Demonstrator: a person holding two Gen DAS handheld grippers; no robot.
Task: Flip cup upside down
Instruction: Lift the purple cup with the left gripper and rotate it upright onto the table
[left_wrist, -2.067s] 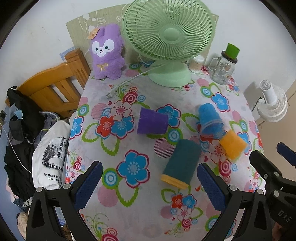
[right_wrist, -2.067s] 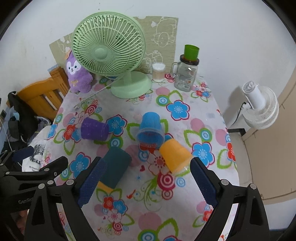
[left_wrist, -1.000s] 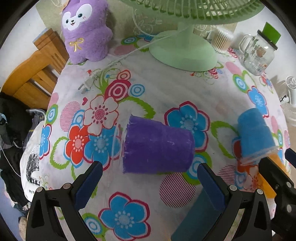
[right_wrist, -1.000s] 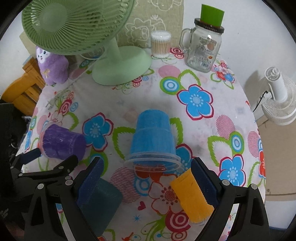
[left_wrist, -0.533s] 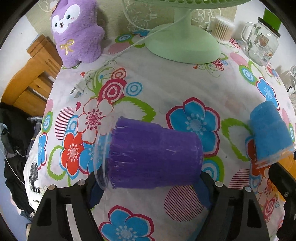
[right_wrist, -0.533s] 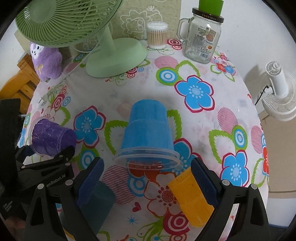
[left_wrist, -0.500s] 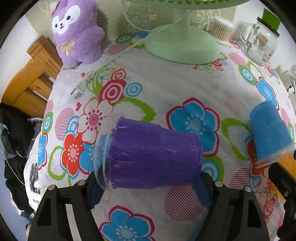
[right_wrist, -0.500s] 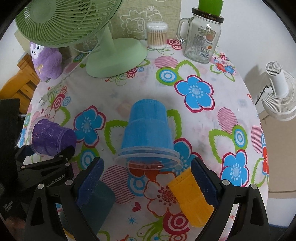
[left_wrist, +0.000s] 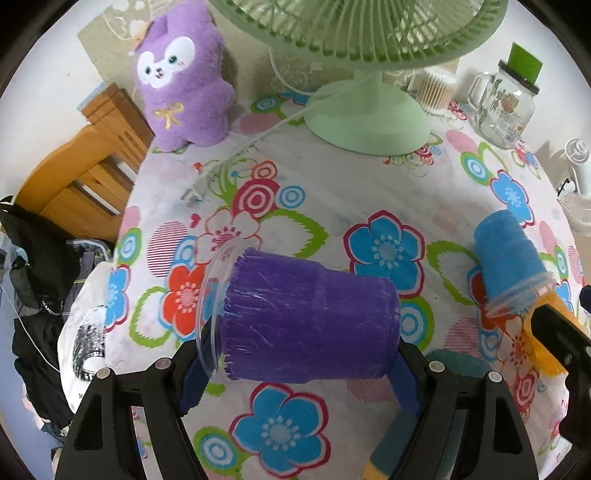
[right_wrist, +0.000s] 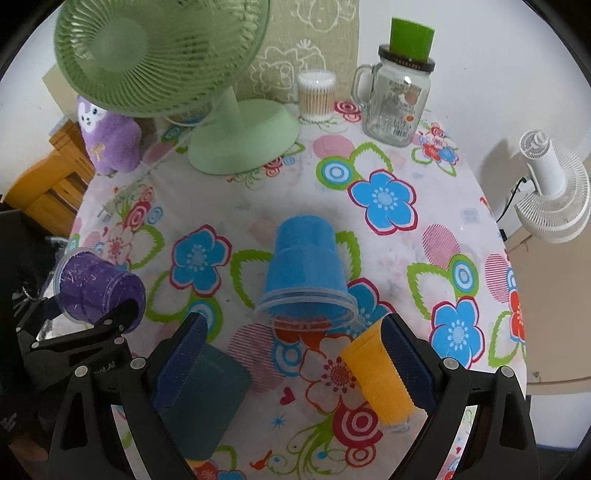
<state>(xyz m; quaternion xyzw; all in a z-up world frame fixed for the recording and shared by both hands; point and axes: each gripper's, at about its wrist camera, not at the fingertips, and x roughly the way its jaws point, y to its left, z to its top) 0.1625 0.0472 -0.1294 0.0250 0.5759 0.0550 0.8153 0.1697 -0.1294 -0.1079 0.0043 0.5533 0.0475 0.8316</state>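
A purple cup (left_wrist: 306, 317) lies sideways, its clear rim to the left, lifted a little off the flowered tablecloth (left_wrist: 369, 192). My left gripper (left_wrist: 295, 384) is shut on it, rim end and base end between the blue pads. It also shows in the right wrist view (right_wrist: 98, 288). A blue cup (right_wrist: 306, 269) lies on its side, mouth toward me, just beyond my open right gripper (right_wrist: 291, 362). A yellow cup (right_wrist: 380, 376) lies by the right finger and a teal cup (right_wrist: 203, 395) by the left finger.
A green desk fan (right_wrist: 236, 140) stands at the back with its cord and plug (left_wrist: 192, 190) on the cloth. A purple plush toy (left_wrist: 184, 81), a cotton swab jar (right_wrist: 316, 96) and a glass mug jar (right_wrist: 399, 99) stand along the back. A wooden chair (left_wrist: 81, 173) is left of the table.
My left gripper moved in on the purple cup, closed on it and has lifted it slightly. My right gripper moved forward toward the blue cup and stays open.
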